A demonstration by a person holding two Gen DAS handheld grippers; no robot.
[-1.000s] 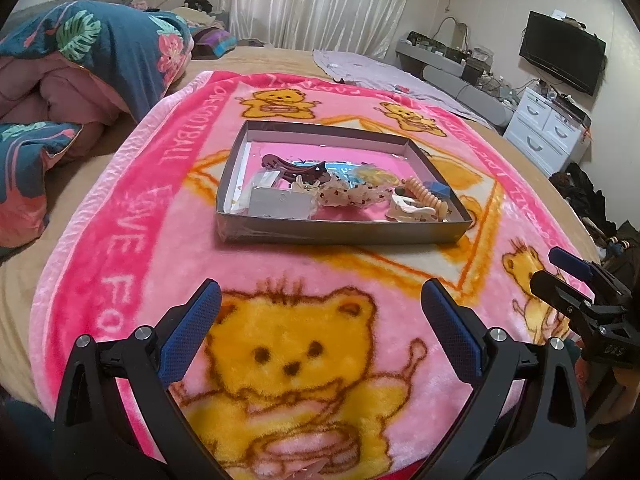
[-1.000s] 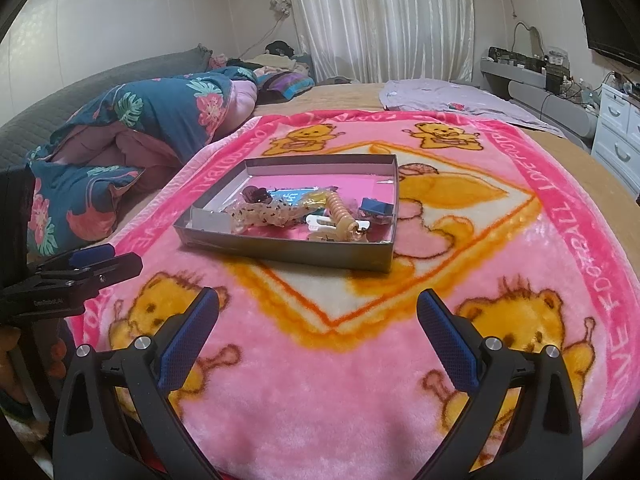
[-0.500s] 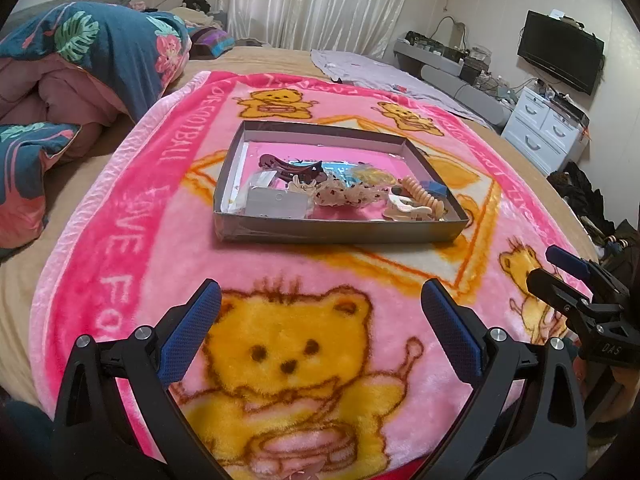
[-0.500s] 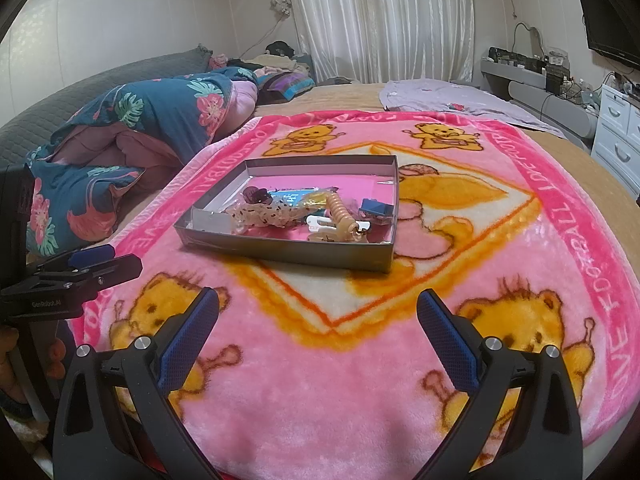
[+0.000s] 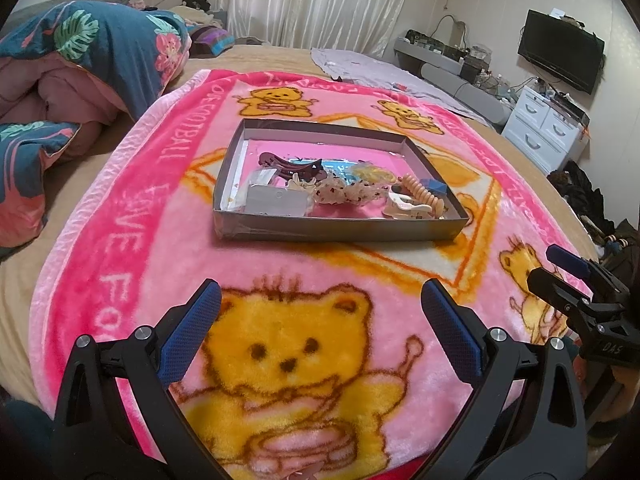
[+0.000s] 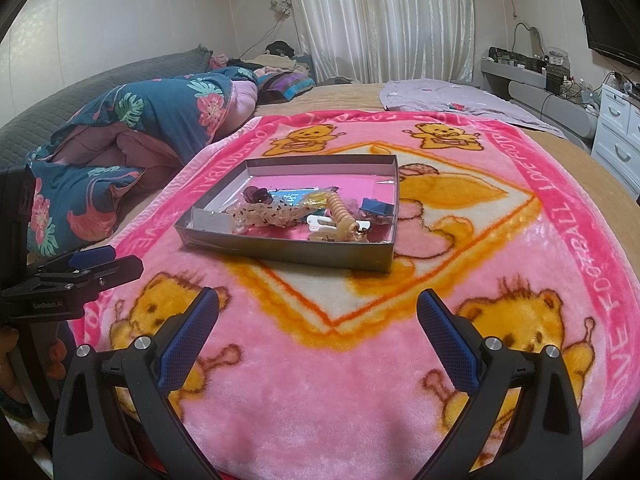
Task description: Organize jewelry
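A shallow grey box lies on a pink bear-print blanket. Inside it are a dark brown hair claw, a spotted cream clip, a beige spiral hair tie, a white clip, a small blue box and a white card. My left gripper hovers open over the blanket, well short of the box. My right gripper is open too, also short of the box. Each shows at the edge of the other's view, as the right gripper and the left gripper.
A folded floral quilt lies left of the blanket. A lilac cloth is spread at the far right of the bed. A white drawer unit and a TV stand against the right wall. Curtains hang behind.
Both grippers have drifted only slightly; the box sits a touch lower in the left wrist view. The jaws stay open and nothing in the box has moved.
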